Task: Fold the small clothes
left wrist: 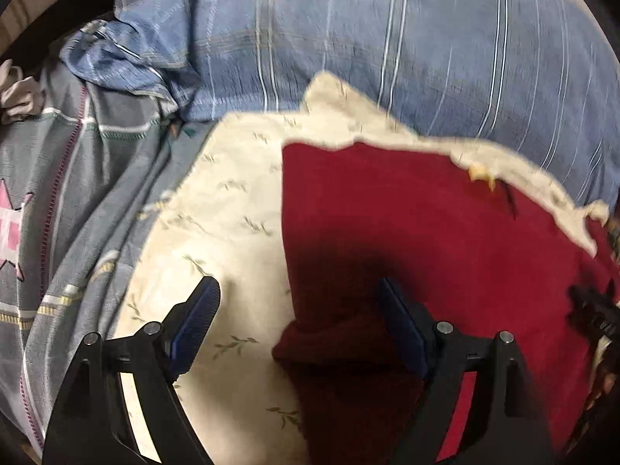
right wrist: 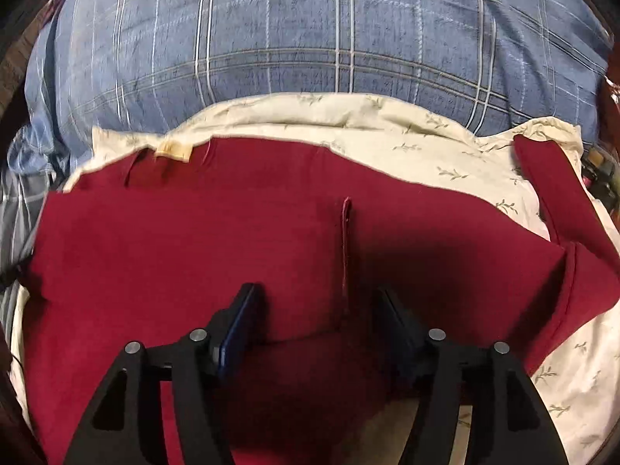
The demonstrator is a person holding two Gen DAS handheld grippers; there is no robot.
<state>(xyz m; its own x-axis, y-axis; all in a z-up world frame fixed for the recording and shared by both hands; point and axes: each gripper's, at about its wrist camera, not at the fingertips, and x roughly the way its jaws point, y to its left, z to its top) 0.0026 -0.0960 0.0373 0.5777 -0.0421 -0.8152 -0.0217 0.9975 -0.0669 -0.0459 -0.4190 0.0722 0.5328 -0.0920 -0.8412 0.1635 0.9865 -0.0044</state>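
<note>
A blue plaid quilted cover (right wrist: 310,38) fills the background beyond both tools, with a cream leaf-print cloth (left wrist: 217,209) spread in front of it. On that cloth lies the dark red knit garment (right wrist: 193,240), flat beneath the right gripper (right wrist: 316,302), whose jaws stand apart, holding nothing. The left gripper (left wrist: 298,302), spread wide, straddles the garment's side edge. A fold appears just laid; next, seize an edge.

garments: 1 red (right wrist: 232,240) | cream sheets: 1 (left wrist: 217,209) | blue plaid pillows: 1 (right wrist: 310,38) | grey quilts: 1 (left wrist: 77,193) | grippers: 2, left (left wrist: 296,306), right (right wrist: 316,310)
</note>
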